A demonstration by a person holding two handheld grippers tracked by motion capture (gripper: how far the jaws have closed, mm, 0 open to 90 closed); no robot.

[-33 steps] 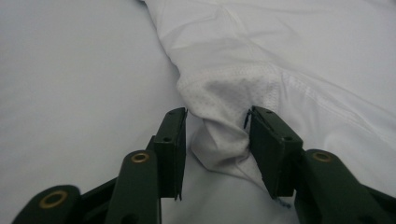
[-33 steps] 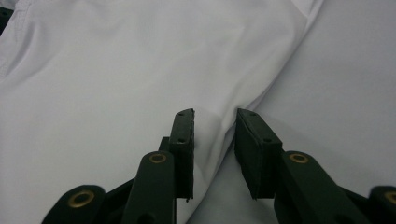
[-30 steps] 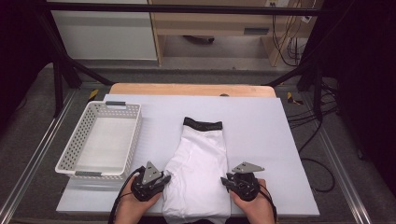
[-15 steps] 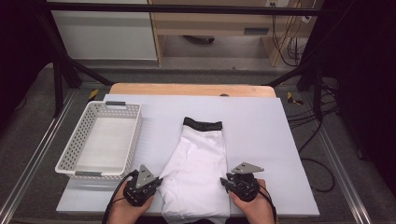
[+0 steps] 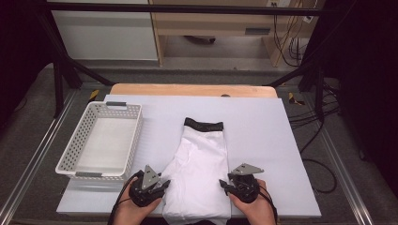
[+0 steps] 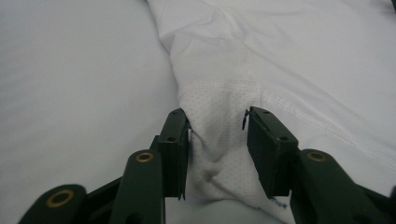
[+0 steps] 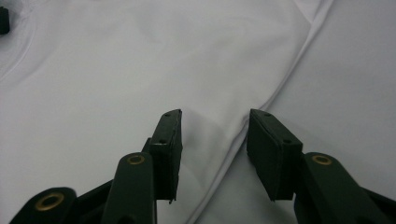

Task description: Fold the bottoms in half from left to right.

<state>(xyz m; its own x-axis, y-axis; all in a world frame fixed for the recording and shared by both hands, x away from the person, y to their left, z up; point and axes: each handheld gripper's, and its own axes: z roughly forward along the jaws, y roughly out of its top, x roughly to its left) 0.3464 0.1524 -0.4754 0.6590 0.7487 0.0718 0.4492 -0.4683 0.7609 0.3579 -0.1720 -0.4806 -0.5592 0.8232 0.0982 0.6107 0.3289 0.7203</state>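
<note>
White shorts [image 5: 202,159] with a black waistband [image 5: 203,125] lie flat on the white table [image 5: 263,136], waistband at the far end. My left gripper [image 5: 164,183] is at the garment's near left edge. Its jaws have just been opening, and a bunched fold of dotted white fabric [image 6: 217,140] stands loosely between them in the left gripper view [image 6: 217,130]. My right gripper [image 5: 224,185] is at the near right edge. Its jaws have also just been opening, and the garment's edge [image 7: 205,93] lies flat between them [image 7: 214,135].
A white perforated basket [image 5: 136,136] stands at the table's left, beside the shorts. A wooden board [image 5: 187,89] runs along the far edge. Bare table lies to the right of the garment. Black frame bars and cables surround the table.
My left gripper has shifted slightly toward the near edge at the garment's left side. The right gripper and the shorts have stayed put.
</note>
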